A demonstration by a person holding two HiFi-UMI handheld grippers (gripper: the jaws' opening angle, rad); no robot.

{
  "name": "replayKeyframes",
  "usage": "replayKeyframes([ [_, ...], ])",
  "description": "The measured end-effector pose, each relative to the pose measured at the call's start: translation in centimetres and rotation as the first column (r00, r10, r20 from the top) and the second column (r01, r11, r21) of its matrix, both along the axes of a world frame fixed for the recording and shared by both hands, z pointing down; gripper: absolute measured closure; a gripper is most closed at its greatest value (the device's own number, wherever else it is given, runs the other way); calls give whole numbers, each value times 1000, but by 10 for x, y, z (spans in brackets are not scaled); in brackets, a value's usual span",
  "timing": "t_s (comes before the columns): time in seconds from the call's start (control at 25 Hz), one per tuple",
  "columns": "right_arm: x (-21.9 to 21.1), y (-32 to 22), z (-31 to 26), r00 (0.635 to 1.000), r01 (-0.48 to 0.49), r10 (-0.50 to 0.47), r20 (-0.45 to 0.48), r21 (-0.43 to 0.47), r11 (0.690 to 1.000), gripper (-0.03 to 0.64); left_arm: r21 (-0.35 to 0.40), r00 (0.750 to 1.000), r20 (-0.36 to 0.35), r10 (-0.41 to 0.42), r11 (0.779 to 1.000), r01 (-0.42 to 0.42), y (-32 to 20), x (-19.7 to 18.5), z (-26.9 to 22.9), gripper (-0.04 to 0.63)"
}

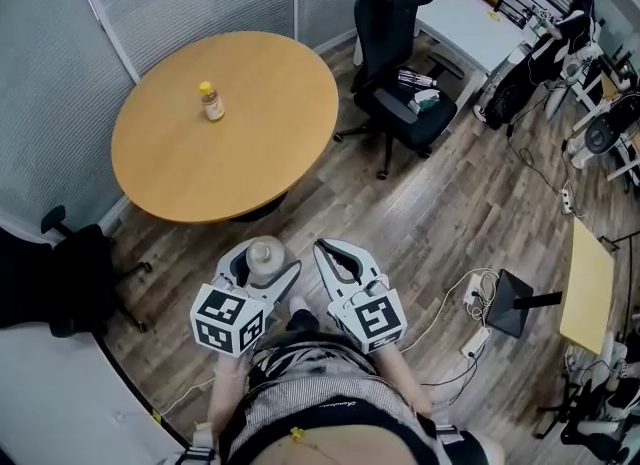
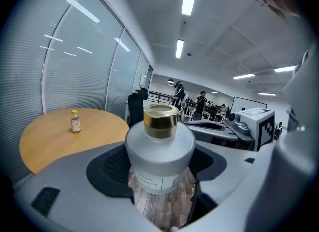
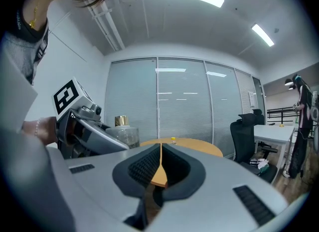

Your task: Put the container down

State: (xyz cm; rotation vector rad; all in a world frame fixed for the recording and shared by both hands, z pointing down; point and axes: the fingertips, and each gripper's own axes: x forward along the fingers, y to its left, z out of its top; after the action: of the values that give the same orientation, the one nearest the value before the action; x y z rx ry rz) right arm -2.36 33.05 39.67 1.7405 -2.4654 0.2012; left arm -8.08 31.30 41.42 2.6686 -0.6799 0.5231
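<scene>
My left gripper point(image 1: 266, 265) is shut on a frosted clear bottle point(image 2: 159, 151) with a gold cap point(image 2: 160, 121); the jaws press its sides and it stands upright, held over the wood floor in front of the person. The same bottle point(image 1: 264, 258) shows between the jaws in the head view and beside the left gripper point(image 3: 84, 131) in the right gripper view. My right gripper point(image 1: 338, 259) hangs just to the right of it, shut, its pads point(image 3: 149, 163) meeting with nothing between them. The round wooden table point(image 1: 230, 123) lies ahead.
A small yellow-capped bottle point(image 1: 210, 101) stands on the table's far left part. A black office chair point(image 1: 400, 63) stands right of the table, another black chair point(image 1: 60, 273) at the left. Cables and a power strip point(image 1: 475, 338) lie on the floor to the right.
</scene>
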Motion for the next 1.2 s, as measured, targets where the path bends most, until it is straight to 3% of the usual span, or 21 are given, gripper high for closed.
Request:
replayKeyframes([
  [1.2, -35, -62, 13, 999, 41, -40, 25, -32, 999, 592, -23, 1000, 13, -26, 999, 27, -57, -30, 7, 249],
])
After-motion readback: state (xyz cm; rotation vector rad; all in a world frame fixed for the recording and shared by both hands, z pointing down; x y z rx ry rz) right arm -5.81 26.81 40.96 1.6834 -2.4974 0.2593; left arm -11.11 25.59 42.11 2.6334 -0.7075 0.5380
